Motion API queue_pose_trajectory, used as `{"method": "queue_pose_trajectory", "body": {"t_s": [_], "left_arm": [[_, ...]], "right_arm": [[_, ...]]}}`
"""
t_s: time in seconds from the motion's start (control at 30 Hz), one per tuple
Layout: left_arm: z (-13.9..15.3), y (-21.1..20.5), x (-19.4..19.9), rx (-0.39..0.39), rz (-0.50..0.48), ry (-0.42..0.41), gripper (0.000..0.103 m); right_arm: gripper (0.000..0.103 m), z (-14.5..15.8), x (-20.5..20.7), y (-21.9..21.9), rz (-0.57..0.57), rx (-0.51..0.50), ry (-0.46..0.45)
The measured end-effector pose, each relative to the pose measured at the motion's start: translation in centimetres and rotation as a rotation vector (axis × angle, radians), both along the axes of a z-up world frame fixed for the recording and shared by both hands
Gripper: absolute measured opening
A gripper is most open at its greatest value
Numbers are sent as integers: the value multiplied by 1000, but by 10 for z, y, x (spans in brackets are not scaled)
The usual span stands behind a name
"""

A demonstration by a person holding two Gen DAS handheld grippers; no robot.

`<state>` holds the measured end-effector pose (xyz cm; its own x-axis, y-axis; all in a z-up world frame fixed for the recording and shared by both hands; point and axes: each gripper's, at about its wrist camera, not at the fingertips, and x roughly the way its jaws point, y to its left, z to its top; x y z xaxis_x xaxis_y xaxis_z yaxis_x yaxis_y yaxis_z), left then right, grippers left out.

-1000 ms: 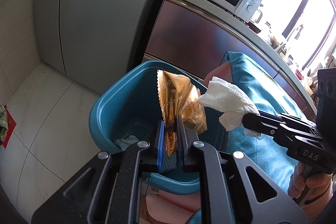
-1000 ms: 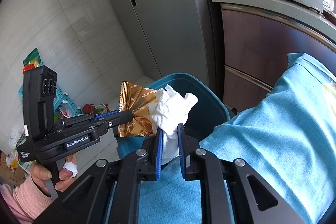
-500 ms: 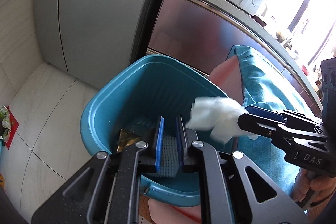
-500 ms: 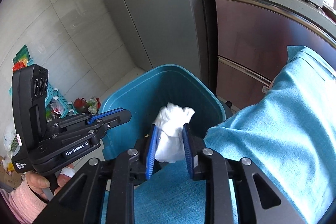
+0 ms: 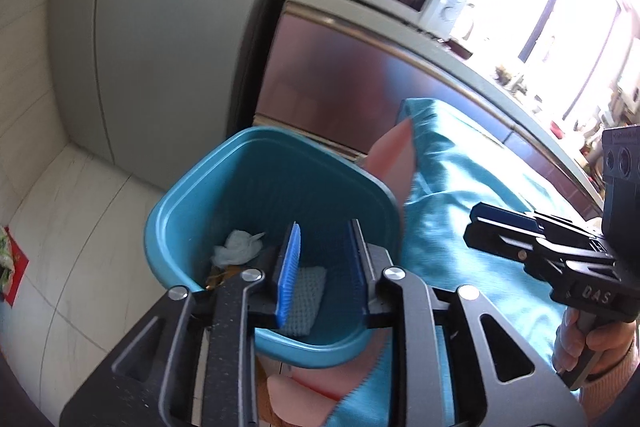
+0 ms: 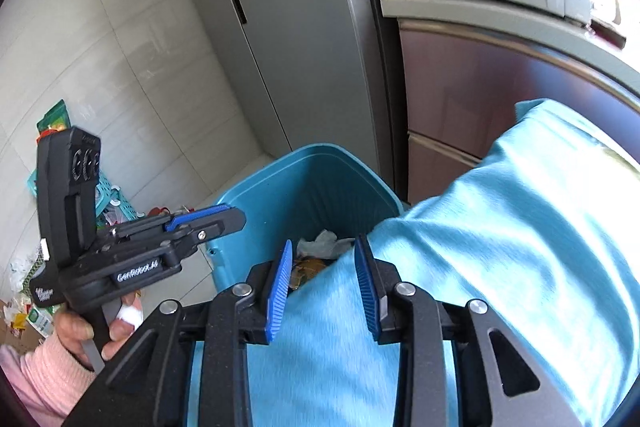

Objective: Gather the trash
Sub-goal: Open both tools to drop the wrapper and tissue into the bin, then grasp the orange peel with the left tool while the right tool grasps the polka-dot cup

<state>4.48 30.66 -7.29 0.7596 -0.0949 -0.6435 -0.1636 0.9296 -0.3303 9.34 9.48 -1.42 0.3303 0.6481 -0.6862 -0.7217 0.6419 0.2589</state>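
Both tools empty; trash in bin.
Left tool (image 5: pixel 324 263) and right tool (image 6: pixel 322 287), jaws just opened, nothing between, positioned above teal bin (image 5: pixel 192 187) for release; tissue (image 5: pixel 238 251) and gold wrapper (image 6: pixel 306 269) lie inside.

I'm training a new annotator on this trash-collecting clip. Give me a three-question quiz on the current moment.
1. True or false: the left gripper has a gold wrapper clamped between its pads.
2. Where does the white tissue lie? A) on the floor B) inside the blue bin C) on the teal cloth
3. Fill in: the jaws of the right gripper are ____, with nothing between them.

Key:
1. False. Its jaws have just been opening and are empty; the wrapper lies in the bin.
2. B.
3. Open; they have just been opening.
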Motion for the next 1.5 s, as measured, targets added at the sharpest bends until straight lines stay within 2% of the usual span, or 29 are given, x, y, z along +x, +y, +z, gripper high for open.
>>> {"method": "queue_pose_trajectory", "body": {"t_s": [0.2,0.37,0.77,1.03,1.17,1.23,1.5], "left_arm": [[21,-34,-8,17,-97,-66,31],[32,-70,-8,7,-202,-97,34],[39,-211,12,17,-532,-89,38],[34,-299,28,58,-697,-61,43],[32,-333,39,82,-748,-46,46],[32,-348,43,93,-765,-39,48],[21,-385,71,131,-791,22,49]], "right_arm": [[34,15,-26,-51,-28,67,-42],[35,21,-39,-109,-118,117,-48],[35,26,-76,-258,-515,95,-110],[36,24,-84,-344,-744,44,-167],[43,19,-78,-374,-818,14,-170],[43,16,-76,-385,-839,-1,-167],[53,9,-53,-394,-827,-82,-173]]}}
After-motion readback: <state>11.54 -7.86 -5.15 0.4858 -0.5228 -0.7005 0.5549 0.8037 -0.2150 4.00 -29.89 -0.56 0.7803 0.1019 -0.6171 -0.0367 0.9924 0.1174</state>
